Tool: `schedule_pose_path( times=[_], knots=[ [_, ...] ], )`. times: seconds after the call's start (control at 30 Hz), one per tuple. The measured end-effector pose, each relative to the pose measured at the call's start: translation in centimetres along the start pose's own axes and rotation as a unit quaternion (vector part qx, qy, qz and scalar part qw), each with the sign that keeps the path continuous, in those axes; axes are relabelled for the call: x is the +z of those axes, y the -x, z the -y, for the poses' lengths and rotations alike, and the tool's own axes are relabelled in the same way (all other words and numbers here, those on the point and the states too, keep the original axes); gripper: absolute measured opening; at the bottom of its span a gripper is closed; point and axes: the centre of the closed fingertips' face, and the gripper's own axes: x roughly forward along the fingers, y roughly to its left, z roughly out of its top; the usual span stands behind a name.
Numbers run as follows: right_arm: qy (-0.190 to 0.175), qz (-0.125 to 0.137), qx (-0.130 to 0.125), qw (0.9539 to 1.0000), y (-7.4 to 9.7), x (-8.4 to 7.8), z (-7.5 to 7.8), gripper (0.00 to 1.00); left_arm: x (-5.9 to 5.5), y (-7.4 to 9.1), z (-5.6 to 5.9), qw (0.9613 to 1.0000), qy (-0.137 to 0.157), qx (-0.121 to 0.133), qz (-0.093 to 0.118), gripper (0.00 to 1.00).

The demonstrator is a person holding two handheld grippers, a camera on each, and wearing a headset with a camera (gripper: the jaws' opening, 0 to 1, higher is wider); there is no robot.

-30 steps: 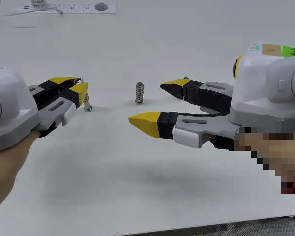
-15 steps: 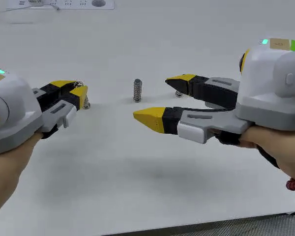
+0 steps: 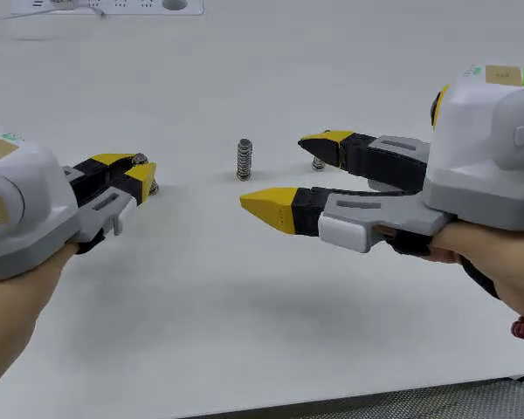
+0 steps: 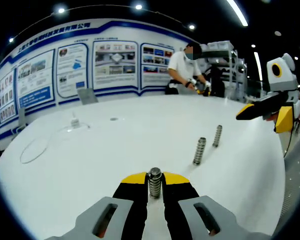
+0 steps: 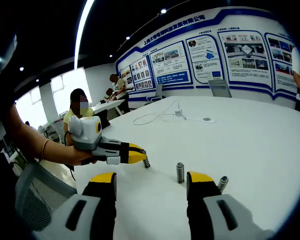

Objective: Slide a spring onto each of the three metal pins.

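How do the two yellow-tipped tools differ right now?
The left gripper is shut on a spring; the right gripper gapes open, holding nothing. The left gripper is at the row's end; the right gripper points toward the middle spring. Both have black jaws with yellow tips.

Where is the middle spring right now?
In the head view, the middle spring stands upright on the white table, between the left tongs gripping the end spring and the open right tongs, touching neither.

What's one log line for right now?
left hand-held gripper: shut on left spring | right hand-held gripper: open | middle spring: standing | right spring: standing
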Motion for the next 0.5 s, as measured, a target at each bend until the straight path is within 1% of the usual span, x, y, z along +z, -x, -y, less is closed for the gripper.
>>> schedule_pose_path(
  times=[0.17, 0.27, 0.4, 0.5],
  knots=[
    [0.000, 0.001, 0.000, 1.0000, -0.02, 0.04, -0.06, 0.58, 0.02, -0.05, 0.02, 1.0000, 0.005, 0.000, 0.001, 0.11],
    [0.001, -0.001, -0.001, 1.0000, 0.01, 0.01, -0.02, 0.58, -0.11, -0.05, 0.02, 1.0000, 0.003, 0.000, -0.003, 0.12],
    [0.002, 0.000, -0.008, 1.0000, 0.23, 0.05, 0.32, 0.60, 0.04, 0.06, -0.01, 1.0000, 0.009, -0.001, -0.001, 0.16],
    [0.004, -0.002, -0.017, 0.9998, 0.49, 0.04, 0.84, 0.63, 0.15, 0.25, -0.20, 0.9998, 0.018, 0.001, -0.007, 0.24]
  ],
)
